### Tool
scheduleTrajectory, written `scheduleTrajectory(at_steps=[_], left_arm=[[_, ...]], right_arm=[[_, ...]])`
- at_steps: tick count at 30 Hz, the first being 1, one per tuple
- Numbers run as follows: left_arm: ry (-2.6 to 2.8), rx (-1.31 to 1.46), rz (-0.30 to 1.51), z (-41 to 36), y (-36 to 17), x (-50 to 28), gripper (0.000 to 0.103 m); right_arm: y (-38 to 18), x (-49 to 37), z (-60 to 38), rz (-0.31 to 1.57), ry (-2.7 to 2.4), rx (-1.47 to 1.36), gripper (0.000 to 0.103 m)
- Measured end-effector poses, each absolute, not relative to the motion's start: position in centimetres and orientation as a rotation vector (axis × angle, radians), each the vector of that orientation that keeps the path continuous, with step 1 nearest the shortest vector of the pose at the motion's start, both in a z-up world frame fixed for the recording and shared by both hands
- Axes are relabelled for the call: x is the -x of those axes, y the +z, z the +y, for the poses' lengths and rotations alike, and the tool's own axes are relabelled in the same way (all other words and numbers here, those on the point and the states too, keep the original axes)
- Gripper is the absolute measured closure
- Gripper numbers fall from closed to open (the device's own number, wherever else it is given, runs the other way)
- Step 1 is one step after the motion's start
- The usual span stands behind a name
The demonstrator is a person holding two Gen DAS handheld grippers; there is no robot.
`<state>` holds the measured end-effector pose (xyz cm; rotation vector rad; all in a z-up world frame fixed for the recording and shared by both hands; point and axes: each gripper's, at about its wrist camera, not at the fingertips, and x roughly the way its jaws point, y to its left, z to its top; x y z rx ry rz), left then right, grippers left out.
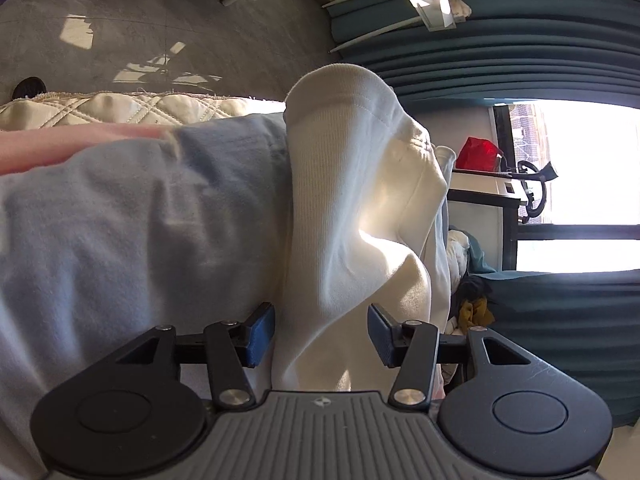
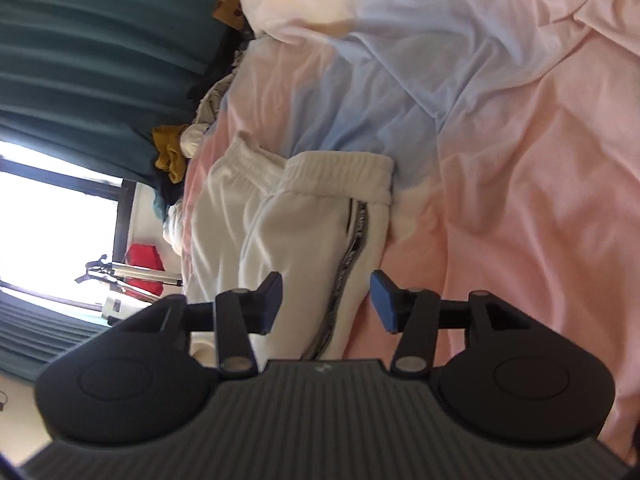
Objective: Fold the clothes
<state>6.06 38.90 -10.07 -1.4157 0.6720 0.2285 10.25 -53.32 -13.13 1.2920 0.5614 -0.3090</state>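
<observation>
two grippers are over the bed [image 2: 540, 152], both with jaws spread and nothing pinched. the left gripper [image 1: 321, 334] sits close against the white pants [image 1: 352, 200], a ribbed cuff rising between its blue pads [image 1: 262, 332] without being clamped. the right gripper [image 2: 326, 304] hovers above the same pants [image 2: 288, 220], which lie on the pink and blue sheet near the bed's curtain-side edge, waistband [image 2: 340, 168] toward the middle of the bed, a dark side stripe [image 2: 352, 248] running down one leg. a heap of clothes [image 2: 172, 152] sits off that edge, by the teal curtain [image 2: 100, 60].
</observation>
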Motion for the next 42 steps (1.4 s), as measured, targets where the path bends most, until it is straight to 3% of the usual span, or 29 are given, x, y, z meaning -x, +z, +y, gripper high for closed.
scheduleTrajectory(at_steps=[1,10,12,13,14,19,24,31,36,42], left_arm=[[0.232,1.416,0.672,39.0,-10.3,-6.3,0.050],[0.253,1.386,0.662,38.6,-11.0,-7.8,0.050],[0.256,1.384,0.661,38.5,-11.1,-7.9,0.050],[0.258,1.384,0.660,38.5,-11.1,-7.8,0.050],[0.258,1.385,0.658,38.4,-11.0,-7.7,0.050],[0.260,1.398,0.634,38.4,-10.7,-7.3,0.050],[0.237,1.470,0.607,38.5,-11.1,-6.5,0.048],[0.212,1.495,0.607,38.2,-11.4,-6.8,0.045],[0.231,1.443,0.626,38.1,-11.3,-7.5,0.045],[0.235,1.353,0.649,38.4,-11.0,-10.0,0.046]], right_arm=[[-13.9,-11.0,-54.1,0.580,-0.311,-1.297,0.043],[-19.4,-18.6,-56.7,0.564,-0.265,-1.292,0.042],[-18.5,-19.2,-56.3,0.516,-0.278,-1.215,0.053],[-18.0,-19.4,-56.1,0.492,-0.283,-1.179,0.070],[-17.1,-19.0,-56.3,0.465,-0.278,-1.158,0.080],[-12.5,-17.3,-57.1,0.332,-0.251,-1.056,0.083],[-9.8,-14.7,-59.1,0.243,-0.295,-0.957,0.084],[-16.7,-13.7,-60.6,0.484,-0.387,-0.991,0.082],[-14.9,-11.4,-59.5,0.510,-0.413,-0.929,0.080],[-8.6,-8.6,-54.4,0.514,-0.380,-0.666,0.058]])
